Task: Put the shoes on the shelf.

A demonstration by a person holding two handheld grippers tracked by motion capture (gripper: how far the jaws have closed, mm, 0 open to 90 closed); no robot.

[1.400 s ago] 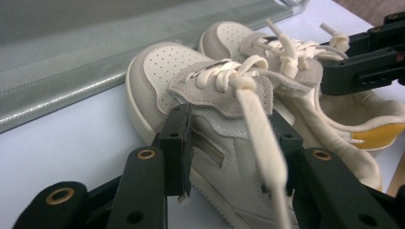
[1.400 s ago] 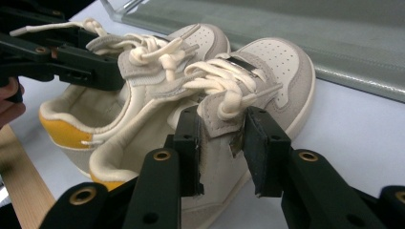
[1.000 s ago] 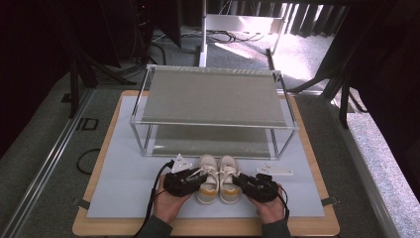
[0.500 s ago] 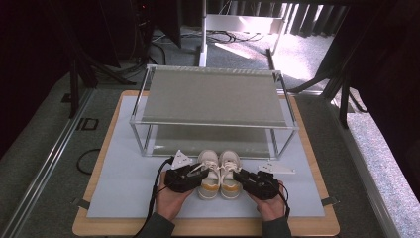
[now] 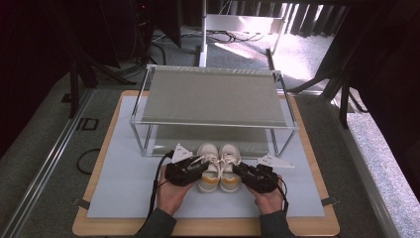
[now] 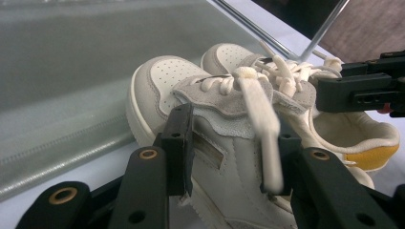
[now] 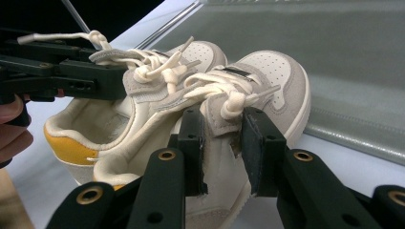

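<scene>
I have 2 shoes side by side at lower centre on the worktop, toes toward the shelf. Left claw clamps 1 shoe's side, right claw the other's. The left grip looks shallow and may slip off on lifting.

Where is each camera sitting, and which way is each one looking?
High view: above the person's side, looking forward and down at the table, rack, both hands and forearms.
Left gripper view: rides the left gripper, looking along its jaws at the left shoe.
Right gripper view: rides the right gripper, clamped on the right shoe; fingers show.
Shared: both shoes.
</scene>
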